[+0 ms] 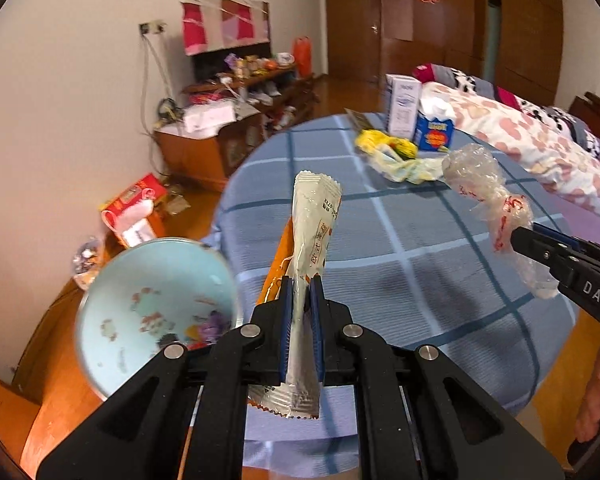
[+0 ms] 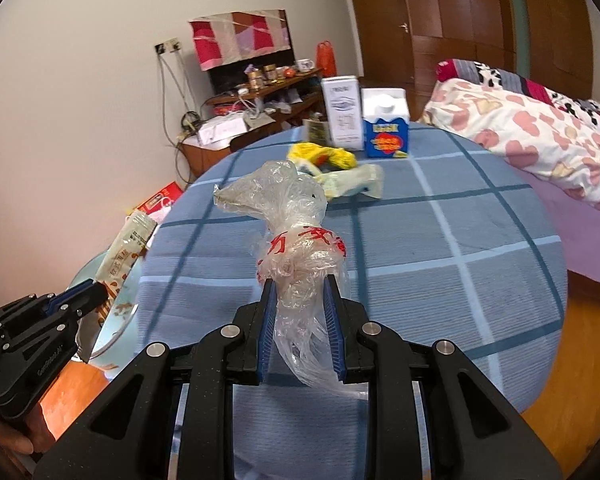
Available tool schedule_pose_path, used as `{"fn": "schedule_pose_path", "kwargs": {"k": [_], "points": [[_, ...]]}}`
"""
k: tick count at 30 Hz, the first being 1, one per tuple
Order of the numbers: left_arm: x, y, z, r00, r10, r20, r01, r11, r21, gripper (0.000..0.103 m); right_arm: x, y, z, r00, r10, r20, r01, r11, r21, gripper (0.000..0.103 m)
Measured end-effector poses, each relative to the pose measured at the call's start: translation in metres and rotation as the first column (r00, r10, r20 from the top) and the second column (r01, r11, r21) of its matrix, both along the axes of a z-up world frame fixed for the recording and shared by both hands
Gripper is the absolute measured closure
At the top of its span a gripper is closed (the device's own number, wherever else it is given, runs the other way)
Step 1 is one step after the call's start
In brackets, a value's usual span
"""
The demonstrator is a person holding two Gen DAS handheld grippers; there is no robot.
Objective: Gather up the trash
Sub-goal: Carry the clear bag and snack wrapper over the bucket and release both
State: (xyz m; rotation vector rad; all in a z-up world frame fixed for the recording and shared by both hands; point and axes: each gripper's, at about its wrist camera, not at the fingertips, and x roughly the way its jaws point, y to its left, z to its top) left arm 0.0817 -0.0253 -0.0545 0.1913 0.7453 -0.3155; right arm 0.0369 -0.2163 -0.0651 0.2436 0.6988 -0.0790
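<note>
Left gripper (image 1: 300, 280) fingers pinching white snack wrapper (image 1: 314, 236), right gripper (image 2: 300, 280) fingers pinching crumpled clear bag (image 2: 296, 240) — both above blue checked tabletop (image 2: 440, 240).

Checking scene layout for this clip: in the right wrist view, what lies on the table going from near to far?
Clear plastic bag held in the right gripper → pale crumpled wrapper → yellow wrapper → blue carton.
</note>
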Motion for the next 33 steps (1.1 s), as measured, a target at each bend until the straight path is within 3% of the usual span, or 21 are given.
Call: {"fn": "schedule_pose_path", "kwargs": {"k": [12, 33], "points": [[-0.012, 0.048, 0.009, 0.994, 0.101, 0.039, -0.1, 0.995, -0.004, 0.094, 0.001, 0.052, 0.009, 0.996, 0.092, 0.022, -0.091, 0.995, -0.027, 0.078], [-0.01, 0.091, 0.015, 0.976, 0.205, 0.067, -0.204, 0.979, -0.027, 0.094, 0.017, 0.112, 0.019, 0.974, 0.224, 0.039, -0.222, 0.973, -0.056, 0.078]]}}
